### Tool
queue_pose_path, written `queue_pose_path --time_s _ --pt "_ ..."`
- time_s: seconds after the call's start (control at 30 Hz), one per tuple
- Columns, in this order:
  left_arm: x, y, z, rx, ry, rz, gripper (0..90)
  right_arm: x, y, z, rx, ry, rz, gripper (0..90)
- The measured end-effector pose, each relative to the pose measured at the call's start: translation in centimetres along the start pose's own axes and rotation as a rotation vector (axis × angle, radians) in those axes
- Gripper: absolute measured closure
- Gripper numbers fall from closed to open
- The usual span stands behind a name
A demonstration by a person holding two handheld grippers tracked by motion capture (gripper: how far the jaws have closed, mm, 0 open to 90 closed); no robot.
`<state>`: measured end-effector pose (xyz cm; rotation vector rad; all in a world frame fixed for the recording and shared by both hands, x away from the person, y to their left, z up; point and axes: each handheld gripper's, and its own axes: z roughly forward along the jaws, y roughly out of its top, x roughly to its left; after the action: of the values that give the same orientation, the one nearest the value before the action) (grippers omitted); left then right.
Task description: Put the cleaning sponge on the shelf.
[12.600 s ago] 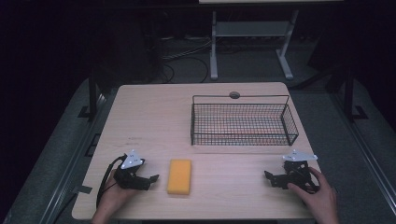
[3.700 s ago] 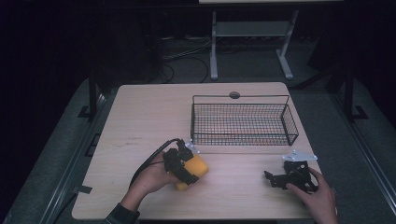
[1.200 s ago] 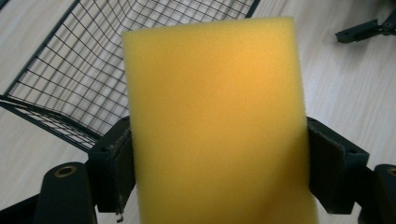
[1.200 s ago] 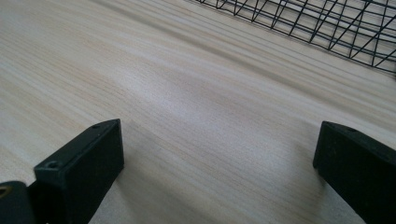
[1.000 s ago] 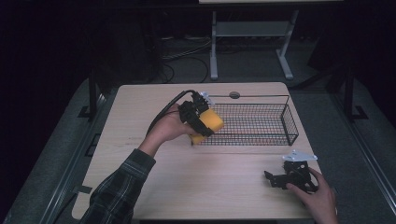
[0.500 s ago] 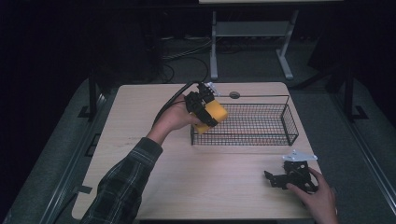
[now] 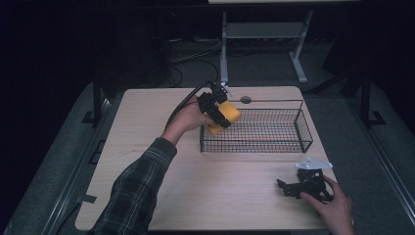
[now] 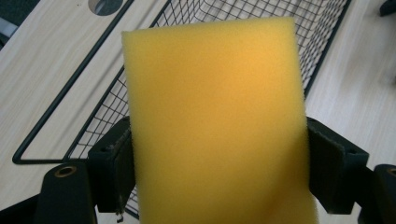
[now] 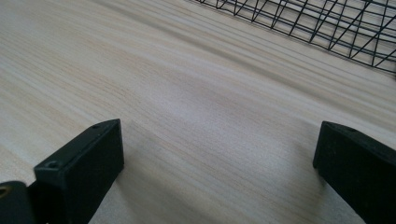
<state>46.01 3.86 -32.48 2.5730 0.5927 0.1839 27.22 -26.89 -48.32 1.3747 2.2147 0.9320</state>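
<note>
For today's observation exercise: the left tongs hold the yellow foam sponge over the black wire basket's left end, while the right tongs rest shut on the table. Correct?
Not quite. The right tongs are open, jaws wide apart, as the right gripper view shows. The left tongs do hold the yellow foam sponge over the black wire basket.

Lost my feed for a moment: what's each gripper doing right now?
Left gripper: closed on the yellow sponge, over the wire basket.
Right gripper: open, holding nothing, low over the table.

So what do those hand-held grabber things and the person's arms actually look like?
Both are black. The left gripper trails a black cable, and its two blocky jaws have small screw holes. The right gripper carries a pale grey three-cornered plate on top. The left arm wears a dark plaid sleeve.
</note>
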Motion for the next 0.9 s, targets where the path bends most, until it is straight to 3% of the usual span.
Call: queue_pose_path --time_s 0.9 --pt "1.8 -0.1 4.7 0.053 -0.019 -0.042 21.3 0.0 0.0 0.0 -0.001 0.000 -0.001 1.2"
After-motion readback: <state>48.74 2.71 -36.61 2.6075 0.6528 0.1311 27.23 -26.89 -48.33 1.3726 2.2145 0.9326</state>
